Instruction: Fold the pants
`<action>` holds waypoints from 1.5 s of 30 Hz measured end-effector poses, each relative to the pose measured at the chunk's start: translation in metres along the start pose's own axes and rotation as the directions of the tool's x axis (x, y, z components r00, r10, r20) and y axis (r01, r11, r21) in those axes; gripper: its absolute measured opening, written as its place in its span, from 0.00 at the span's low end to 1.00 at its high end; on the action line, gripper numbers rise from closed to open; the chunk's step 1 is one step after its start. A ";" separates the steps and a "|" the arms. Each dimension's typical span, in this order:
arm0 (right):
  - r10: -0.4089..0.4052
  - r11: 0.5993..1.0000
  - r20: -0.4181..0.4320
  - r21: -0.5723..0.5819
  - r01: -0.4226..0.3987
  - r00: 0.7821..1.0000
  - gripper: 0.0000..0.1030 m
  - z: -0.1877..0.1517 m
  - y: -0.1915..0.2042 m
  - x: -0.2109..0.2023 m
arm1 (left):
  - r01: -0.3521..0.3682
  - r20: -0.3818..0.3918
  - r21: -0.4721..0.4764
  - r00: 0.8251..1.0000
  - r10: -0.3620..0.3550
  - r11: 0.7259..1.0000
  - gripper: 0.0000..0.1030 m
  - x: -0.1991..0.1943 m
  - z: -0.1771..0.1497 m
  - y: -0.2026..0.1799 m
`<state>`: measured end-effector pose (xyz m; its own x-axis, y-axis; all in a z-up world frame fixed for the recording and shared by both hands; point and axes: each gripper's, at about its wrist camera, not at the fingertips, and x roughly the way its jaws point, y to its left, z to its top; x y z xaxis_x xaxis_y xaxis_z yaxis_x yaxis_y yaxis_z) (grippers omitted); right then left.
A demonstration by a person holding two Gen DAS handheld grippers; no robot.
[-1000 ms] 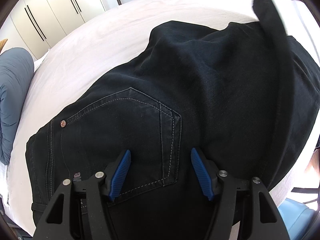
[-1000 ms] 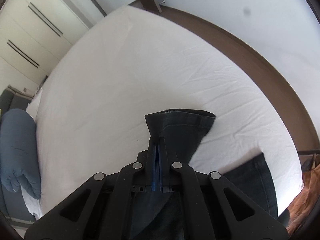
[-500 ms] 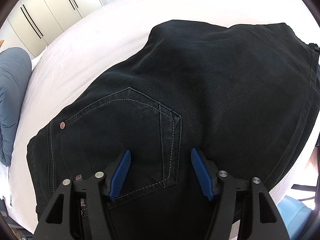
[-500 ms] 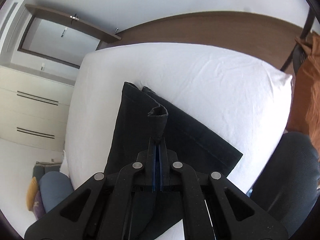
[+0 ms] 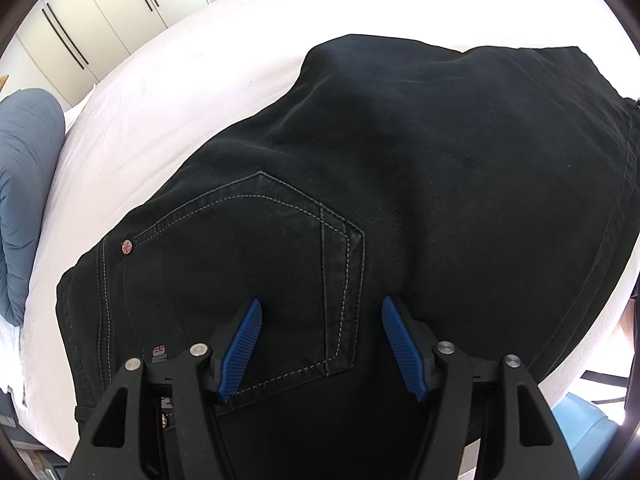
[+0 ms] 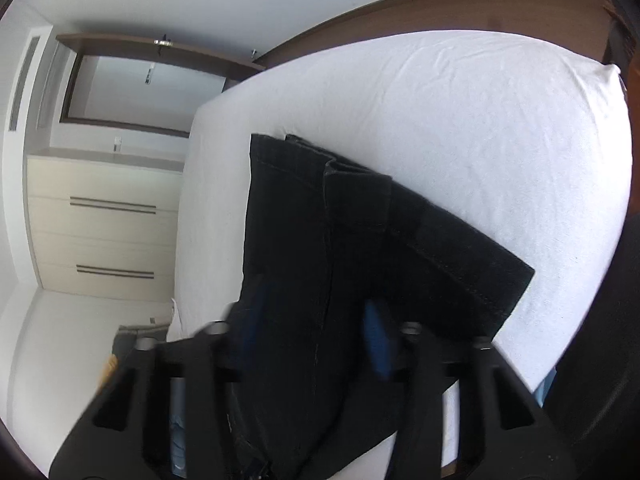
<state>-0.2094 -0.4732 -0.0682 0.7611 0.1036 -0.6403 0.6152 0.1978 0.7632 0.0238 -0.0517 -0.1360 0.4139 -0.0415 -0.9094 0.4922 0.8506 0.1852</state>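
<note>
One pair of black pants (image 5: 420,184) lies on the white bed (image 5: 168,92), folded over itself, with the back pocket (image 5: 256,264) facing up just in front of your left claw (image 5: 322,346). Your left claw is open, its blue pads (image 5: 242,354) spread wide above the pocket and holding nothing. In the right wrist view, the leg hems (image 6: 360,200) rest stacked on the pants near the edge of the bed. Your right claw (image 6: 316,340) is blurred, but its pads stand apart over the dark cloth and grip nothing. Beside the bed you see a blue-grey pillow (image 5: 24,184), cream wardrobe doors (image 6: 104,232) and a brown headboard (image 6: 460,8).
</note>
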 end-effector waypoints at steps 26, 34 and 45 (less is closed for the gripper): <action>0.014 0.973 -0.068 0.229 0.002 0.998 0.04 -0.011 -0.049 -0.033 | 0.057 -0.096 0.219 0.995 -0.037 0.974 0.64 -0.006 -0.014 0.012; -0.049 0.990 -0.078 0.126 0.059 0.996 0.01 -0.010 -0.030 0.001 | 0.048 -0.099 0.238 0.995 -0.025 0.970 0.64 -0.015 -0.023 0.003; -0.079 0.988 -0.107 0.124 0.092 0.991 0.23 0.003 -0.013 -0.009 | 0.064 -0.080 0.208 0.996 -0.048 0.976 0.64 -0.021 -0.044 0.016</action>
<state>-0.2237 -0.4798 -0.0726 0.6840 0.1914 -0.7040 0.7032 0.0839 0.7060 -0.0109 -0.0146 -0.1304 0.3272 -0.0403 -0.9441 0.6658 0.7188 0.2001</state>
